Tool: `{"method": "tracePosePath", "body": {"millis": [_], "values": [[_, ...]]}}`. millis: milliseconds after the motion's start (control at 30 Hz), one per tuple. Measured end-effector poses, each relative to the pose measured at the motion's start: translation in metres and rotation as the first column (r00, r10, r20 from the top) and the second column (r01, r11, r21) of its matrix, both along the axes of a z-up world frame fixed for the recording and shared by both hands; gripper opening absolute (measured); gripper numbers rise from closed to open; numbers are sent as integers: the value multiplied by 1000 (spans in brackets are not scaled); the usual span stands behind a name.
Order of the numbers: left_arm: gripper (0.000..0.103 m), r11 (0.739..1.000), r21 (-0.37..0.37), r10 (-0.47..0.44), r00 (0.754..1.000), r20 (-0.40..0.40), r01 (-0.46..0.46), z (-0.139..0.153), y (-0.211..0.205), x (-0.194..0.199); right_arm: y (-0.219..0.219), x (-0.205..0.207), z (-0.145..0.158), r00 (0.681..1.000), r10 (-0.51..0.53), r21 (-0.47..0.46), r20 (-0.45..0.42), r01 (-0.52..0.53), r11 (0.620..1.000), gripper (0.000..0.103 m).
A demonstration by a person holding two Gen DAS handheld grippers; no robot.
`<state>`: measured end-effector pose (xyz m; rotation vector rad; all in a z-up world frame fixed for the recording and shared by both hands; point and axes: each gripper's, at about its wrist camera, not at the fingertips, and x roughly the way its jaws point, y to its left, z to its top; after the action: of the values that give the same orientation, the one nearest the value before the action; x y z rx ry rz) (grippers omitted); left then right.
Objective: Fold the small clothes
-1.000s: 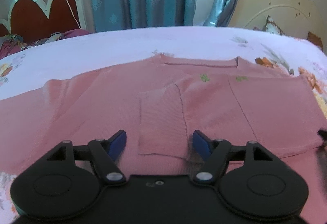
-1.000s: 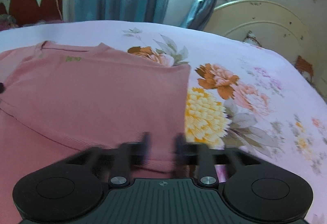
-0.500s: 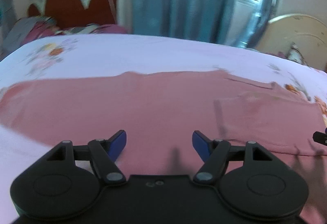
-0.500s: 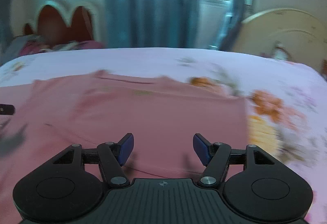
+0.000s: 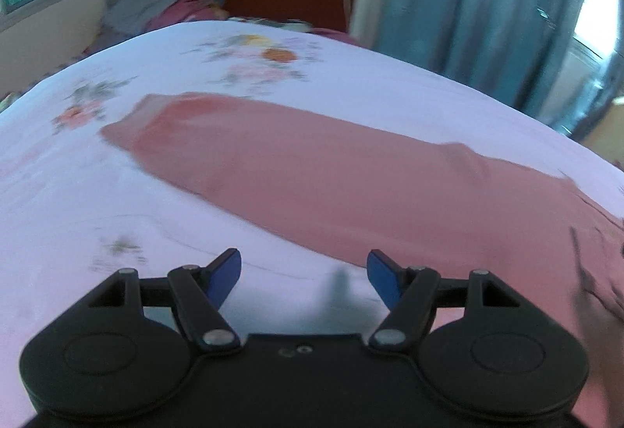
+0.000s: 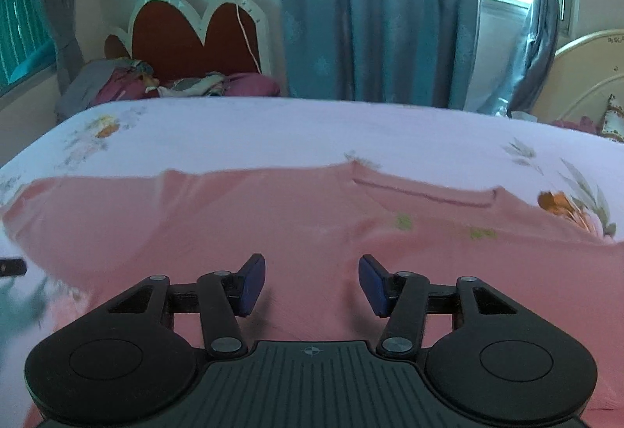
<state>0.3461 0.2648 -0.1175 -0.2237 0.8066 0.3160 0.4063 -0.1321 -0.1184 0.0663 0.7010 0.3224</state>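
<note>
The pink sweater (image 6: 296,217) lies flat on the bed (image 6: 273,131), one sleeve (image 5: 249,147) stretched away from its collar (image 6: 425,194). Both the left gripper (image 5: 304,274) and right gripper (image 6: 312,281) hover wide, empty. Pinch the cuff end squarely, then carry it toward the collar.

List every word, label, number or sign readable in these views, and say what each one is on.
No readable text in either view.
Pink sweater: two small green marks on the chest, too blurred to tell whether they are letters or motifs.
Right tool: a small crosshair symbol on its body, no letters.
Left tool: no markings legible.
</note>
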Motion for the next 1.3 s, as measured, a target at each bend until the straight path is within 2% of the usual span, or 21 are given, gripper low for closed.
{"method": "tracePosePath", "body": {"millis": [100,200,267,300,367,600,633,700,733,800,867,933,1067,1133,1200,1233,1300], "values": [[71,998,-13,69,998,-4,-69,-4,31,3,3,9,-8,998,-50,4,-25,50,999,54],[71,988,-62,143,990,-3,-142,-10,61,8,7,16,-32,992,-81,-42,-101,77,996,54],[71,978,-95,184,983,-8,-184,-15,81,14,12,20,-51,987,-67,-96,-146,53,994,54],[71,972,-111,206,978,-14,-206,-17,88,12,12,18,-55,990,-71,-89,-125,60,994,54],[71,955,-165,248,969,-12,-247,-23,105,18,10,20,-53,987,-78,-79,-137,68,995,54],[69,927,-246,312,947,77,-285,-30,138,37,10,18,-56,989,-87,-87,-122,77,993,54],[66,919,-260,328,940,89,-296,-31,142,38,10,17,-56,989,-89,-87,-119,79,993,54],[43,903,-277,368,924,105,-329,-34,150,41,12,15,-55,989,-89,-87,-118,79,993,54],[37,896,-284,384,917,111,-341,-34,153,42,11,16,-55,989,-88,-84,-120,78,993,54],[15,882,-295,413,904,111,-366,-37,160,42,9,16,-54,989,-86,-79,-124,77,994,54],[8,873,-312,428,895,124,-375,-38,164,39,8,16,-53,989,-92,-71,-119,84,994,54],[7,875,-319,424,894,144,-364,-38,163,37,7,15,-55,988,-105,-70,-111,98,993,54],[6,914,-283,355,910,214,-290,-19,143,37,9,14,-54,990,-91,-82,-111,82,993,54],[6,942,-260,282,922,267,-213,0,124,39,2,13,-50,988,-112,-38,-104,109,993,54],[6,963,-237,199,928,314,-126,19,100,43,2,14,-55,987,-106,-58,-122,99,993,54],[5,971,-226,154,930,335,-80,28,87,45,4,13,-54,990,-91,-76,-110,82,994,54],[5,976,-217,64,927,369,19,43,55,49,-3,13,-47,989,-101,-40,-107,97,994,54]]}}
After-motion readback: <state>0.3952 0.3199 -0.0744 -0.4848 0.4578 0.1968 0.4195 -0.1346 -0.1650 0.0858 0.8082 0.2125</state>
